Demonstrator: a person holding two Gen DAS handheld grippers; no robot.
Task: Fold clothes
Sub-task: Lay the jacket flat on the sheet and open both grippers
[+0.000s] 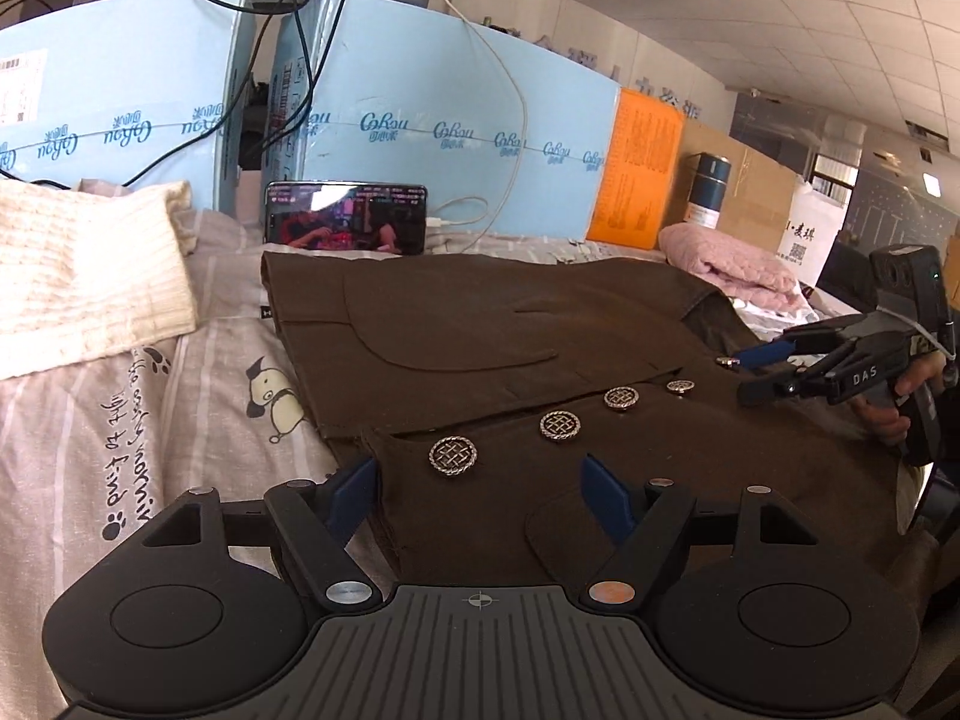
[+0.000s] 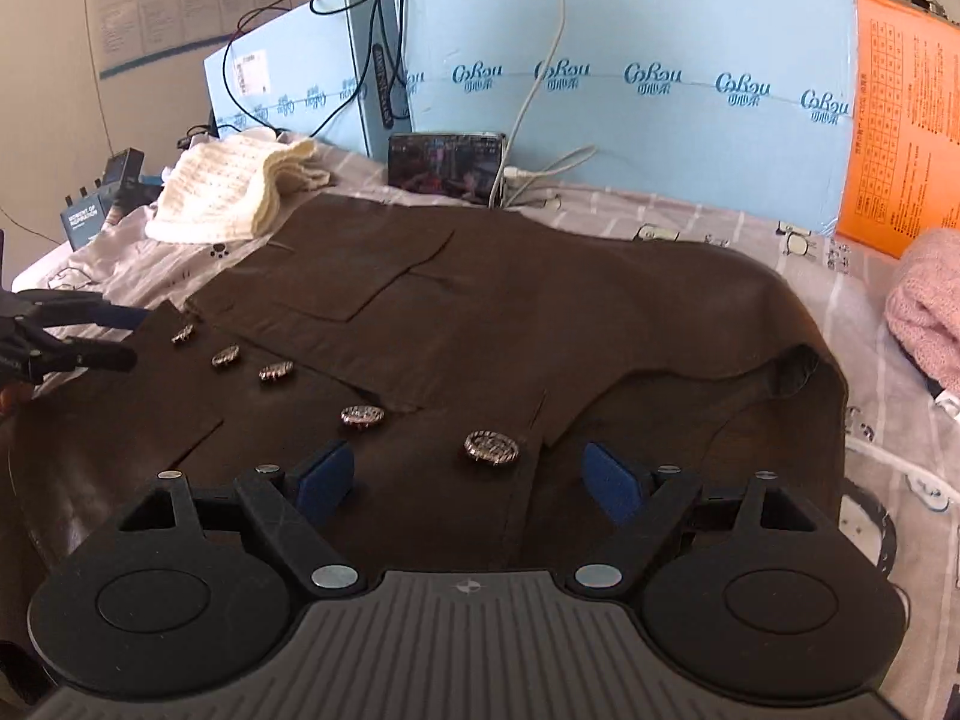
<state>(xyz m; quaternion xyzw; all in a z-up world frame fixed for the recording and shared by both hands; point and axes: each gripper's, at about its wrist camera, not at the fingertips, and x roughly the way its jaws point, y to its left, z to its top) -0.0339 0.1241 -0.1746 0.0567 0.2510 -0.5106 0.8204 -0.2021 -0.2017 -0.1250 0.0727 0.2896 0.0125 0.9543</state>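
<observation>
Brown buttoned garment point(image 1: 510, 354) lies spread flat on the printed grey bedsheet point(image 1: 90, 420), a diagonal row of metal buttons point(image 1: 559, 425) running down its front. Left gripper point(image 1: 480, 489) hovers low over the garment's near edge with jaws spread wide and nothing between them; right gripper point(image 2: 468, 480) likewise open and empty above the fabric beside the nearest button. Outward: cream knit point(image 2: 222, 192) and phone point(image 2: 447, 165) sit against the blue boxes point(image 2: 630, 90), pink fabric point(image 2: 924, 312) at the sheet's far side.
</observation>
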